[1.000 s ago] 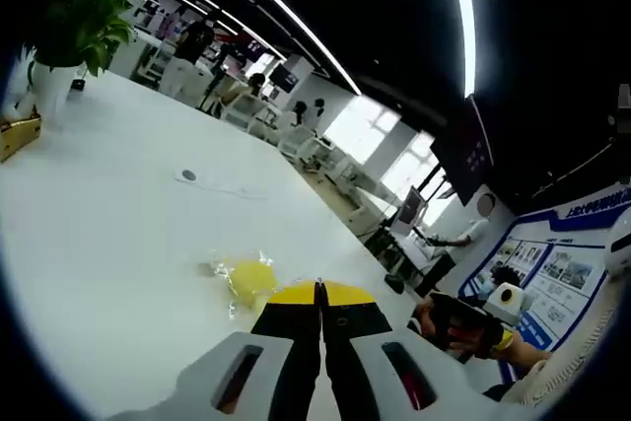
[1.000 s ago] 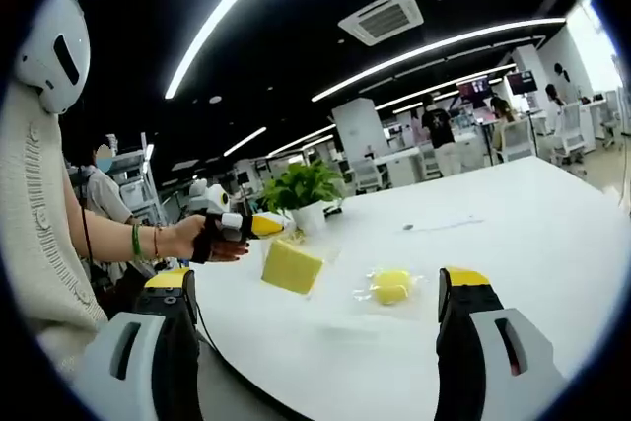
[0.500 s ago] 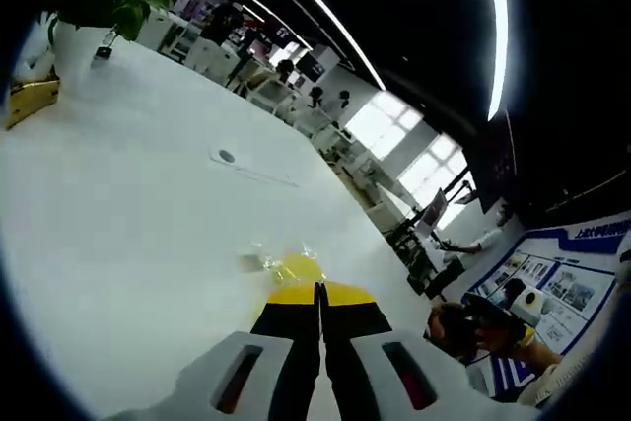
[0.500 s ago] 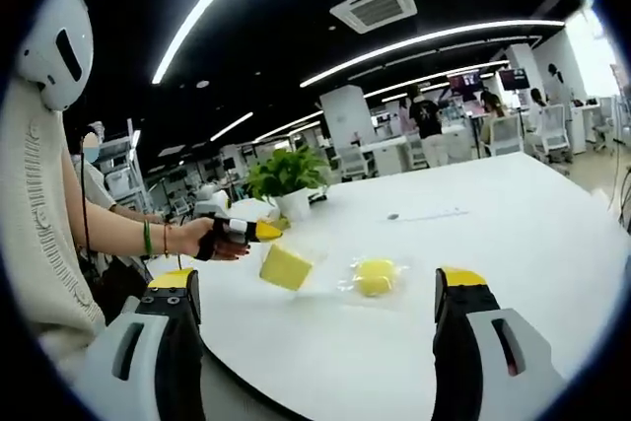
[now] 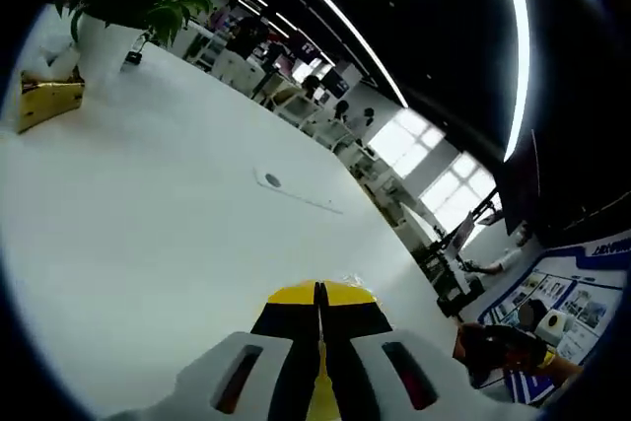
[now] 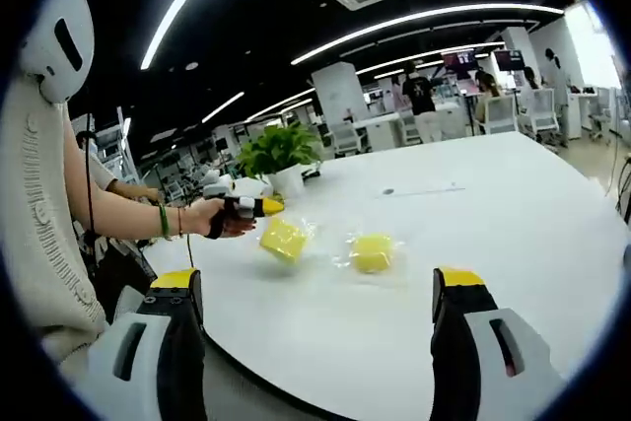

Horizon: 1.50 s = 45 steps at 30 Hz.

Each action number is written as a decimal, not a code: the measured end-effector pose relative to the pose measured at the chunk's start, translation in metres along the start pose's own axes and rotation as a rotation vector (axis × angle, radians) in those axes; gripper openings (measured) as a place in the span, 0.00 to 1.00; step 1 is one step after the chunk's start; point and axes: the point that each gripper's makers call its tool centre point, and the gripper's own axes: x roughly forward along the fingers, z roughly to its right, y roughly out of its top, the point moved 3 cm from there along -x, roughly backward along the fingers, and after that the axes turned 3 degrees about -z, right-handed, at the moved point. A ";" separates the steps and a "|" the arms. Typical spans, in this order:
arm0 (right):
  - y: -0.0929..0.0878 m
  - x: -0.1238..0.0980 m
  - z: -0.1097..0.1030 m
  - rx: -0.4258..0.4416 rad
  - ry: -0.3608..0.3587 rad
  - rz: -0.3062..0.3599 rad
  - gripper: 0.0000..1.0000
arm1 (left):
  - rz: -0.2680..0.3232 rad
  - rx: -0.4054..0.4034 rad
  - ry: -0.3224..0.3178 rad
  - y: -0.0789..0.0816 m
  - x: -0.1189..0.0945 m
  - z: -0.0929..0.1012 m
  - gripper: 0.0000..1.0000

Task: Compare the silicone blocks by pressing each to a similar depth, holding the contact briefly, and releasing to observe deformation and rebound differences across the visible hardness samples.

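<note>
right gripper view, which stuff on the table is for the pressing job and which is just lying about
For the job:
- left yellow silicone block
- right yellow silicone block, lying in clear wrap
- left hand-held gripper, jaws shut, beside the left block
- right hand-held gripper, jaws open

Lying about:
- potted plant
- round disc with its cable on the white table

Cream knit sleeve [image 6: 39, 234], green wristband [image 6: 163, 221]

Two bright yellow silicone blocks [image 6: 284, 239] [image 6: 372, 252] in clear wrap lie on the plain white worktop [image 6: 513, 204], a green leafy plant [image 6: 272, 150] stands in a white pot, and each hand-held gripper [image 5: 317, 295] [image 6: 320, 283] is grey, black-jawed and yellow-tipped.
</note>
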 end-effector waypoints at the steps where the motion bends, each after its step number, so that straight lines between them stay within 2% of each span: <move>1: -0.001 0.001 0.001 0.007 -0.003 -0.005 0.91 | 0.000 -0.002 0.013 0.001 0.002 -0.006 0.00; 4: -0.005 0.004 0.004 0.012 -0.013 -0.034 0.91 | -0.017 -0.014 0.046 0.003 0.009 -0.034 0.00; 8: -0.010 0.008 0.004 0.006 -0.008 -0.076 0.90 | -0.057 -0.015 0.084 -0.005 0.015 -0.054 0.00; 16: -0.010 0.018 0.007 -0.005 -0.002 -0.098 0.87 | -0.078 0.002 0.082 -0.012 0.022 -0.070 0.00; 21: -0.018 0.022 0.006 -0.003 0.013 -0.126 0.84 | -0.118 0.219 0.094 -0.021 0.023 -0.078 0.00; 24: -0.020 0.023 0.007 -0.003 0.013 -0.132 0.84 | -0.127 0.272 0.096 -0.023 0.023 -0.082 0.00; 26: -0.020 0.024 0.007 -0.001 0.016 -0.136 0.83 | -0.122 0.324 0.094 -0.023 0.022 -0.079 0.00; 28: -0.019 0.025 0.007 -0.009 0.021 -0.134 0.83 | -0.121 0.340 0.098 -0.024 0.022 -0.075 0.00; 31: -0.019 0.026 0.006 -0.016 0.026 -0.137 0.83 | -0.126 0.368 0.119 -0.023 0.021 -0.073 0.00; 32: -0.018 0.026 0.006 -0.019 0.029 -0.138 0.82 | -0.126 0.400 0.140 -0.021 0.020 -0.074 0.01; 33: -0.019 0.026 0.006 -0.020 0.029 -0.139 0.82 | -0.122 0.455 0.172 -0.018 0.018 -0.075 0.04; 35: -0.022 0.025 0.005 -0.014 0.036 -0.162 0.79 | -0.118 0.513 0.209 -0.015 0.016 -0.075 0.13; 37: -0.024 0.025 0.001 -0.021 0.051 -0.176 0.78 | -0.126 0.532 0.212 -0.016 0.014 -0.070 0.23; 40: -0.023 0.026 -0.003 -0.048 0.064 -0.180 0.78 | -0.141 0.637 0.238 -0.014 0.008 -0.063 0.29; 42: -0.023 0.026 -0.004 -0.052 0.069 -0.184 0.77 | -0.149 0.673 0.241 -0.015 0.004 -0.059 0.30; 43: -0.022 0.027 -0.006 -0.057 0.074 -0.184 0.77 | -0.137 0.747 0.269 -0.011 0.000 -0.056 0.32; 45: -0.020 0.027 -0.007 -0.073 0.083 -0.174 0.77 | -0.143 0.807 0.295 -0.009 -0.007 -0.052 0.38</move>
